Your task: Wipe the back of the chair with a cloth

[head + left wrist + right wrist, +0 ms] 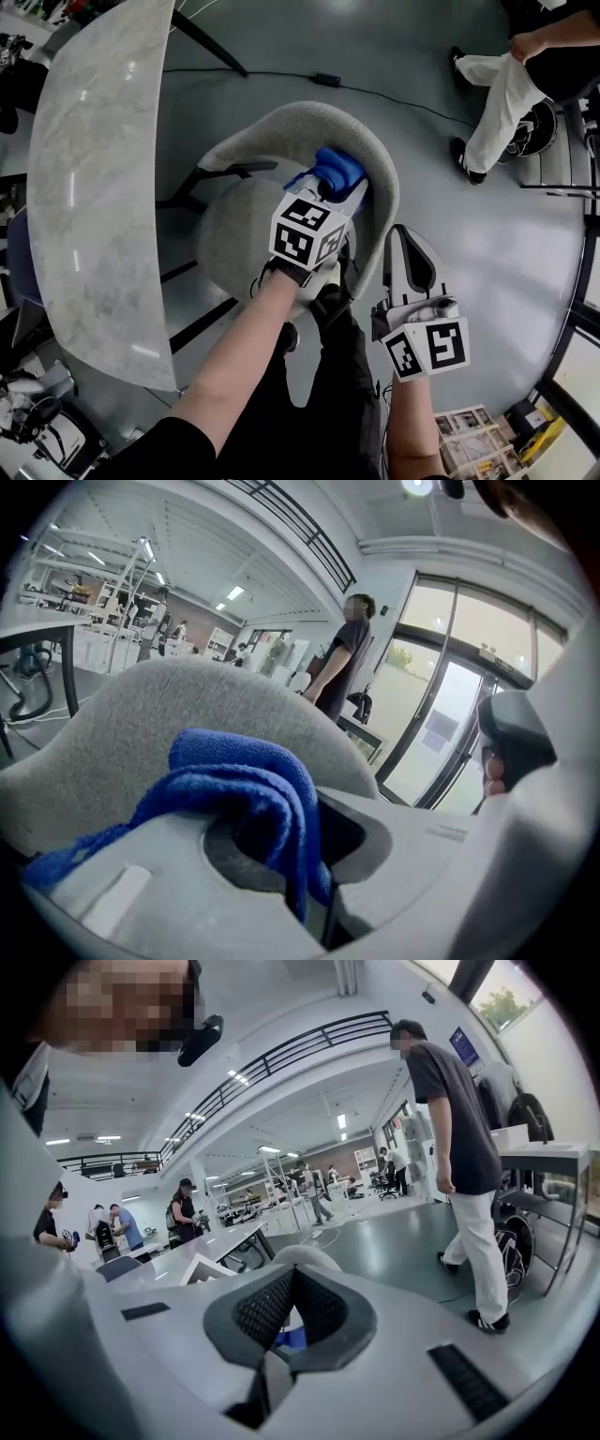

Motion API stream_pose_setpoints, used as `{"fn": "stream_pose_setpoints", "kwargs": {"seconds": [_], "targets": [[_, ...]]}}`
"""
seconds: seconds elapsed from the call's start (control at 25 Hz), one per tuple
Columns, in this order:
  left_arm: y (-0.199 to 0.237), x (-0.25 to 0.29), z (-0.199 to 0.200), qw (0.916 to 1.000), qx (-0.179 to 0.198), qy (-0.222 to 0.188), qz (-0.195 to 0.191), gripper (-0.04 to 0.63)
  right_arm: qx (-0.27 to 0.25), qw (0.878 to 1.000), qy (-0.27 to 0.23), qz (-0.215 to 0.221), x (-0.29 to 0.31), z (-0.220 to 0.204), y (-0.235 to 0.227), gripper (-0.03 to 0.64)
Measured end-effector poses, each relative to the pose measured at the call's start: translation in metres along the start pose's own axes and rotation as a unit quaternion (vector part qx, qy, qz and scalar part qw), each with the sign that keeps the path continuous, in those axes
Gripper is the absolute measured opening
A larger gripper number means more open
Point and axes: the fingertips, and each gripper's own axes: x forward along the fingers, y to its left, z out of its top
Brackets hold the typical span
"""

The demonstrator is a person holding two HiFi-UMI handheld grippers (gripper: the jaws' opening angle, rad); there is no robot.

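Grey workshop floor (525,234) spreads around a marble-look counter (94,187) and a grey upholstered chair (281,127) with a curved back. The left gripper (336,187) presses a blue cloth (337,169) against the inner face of the back, near its top edge. Its fingers (141,902) are clamped on a fold of the cloth, and the rest is bunched ahead of them against the fabric. The right gripper (403,239) hangs just beside the chair's right side, apart from it, its fingers (262,1312) pressed together on nothing. A bystander (497,84) stands well apart on the far side.

The wipe looks under way, with much of the back apparently still to cover. Only a fold is pinched, so a hard drag over the rough upholstery could pull the cloth free. The bare fingers would then rub the chair. With the right gripper not bracing it, the chair might also shift under the push.
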Motion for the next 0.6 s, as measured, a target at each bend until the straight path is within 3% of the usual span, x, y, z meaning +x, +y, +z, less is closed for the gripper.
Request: {"fn": "stream_pose_setpoints", "kwargs": {"seconds": [0.6], "targets": [[-0.043, -0.025, 0.060, 0.9987, 0.036, -0.018, -0.032, 0.060, 0.001, 1.000, -0.009, -0.001, -0.019, 0.045, 0.007, 0.012]]}}
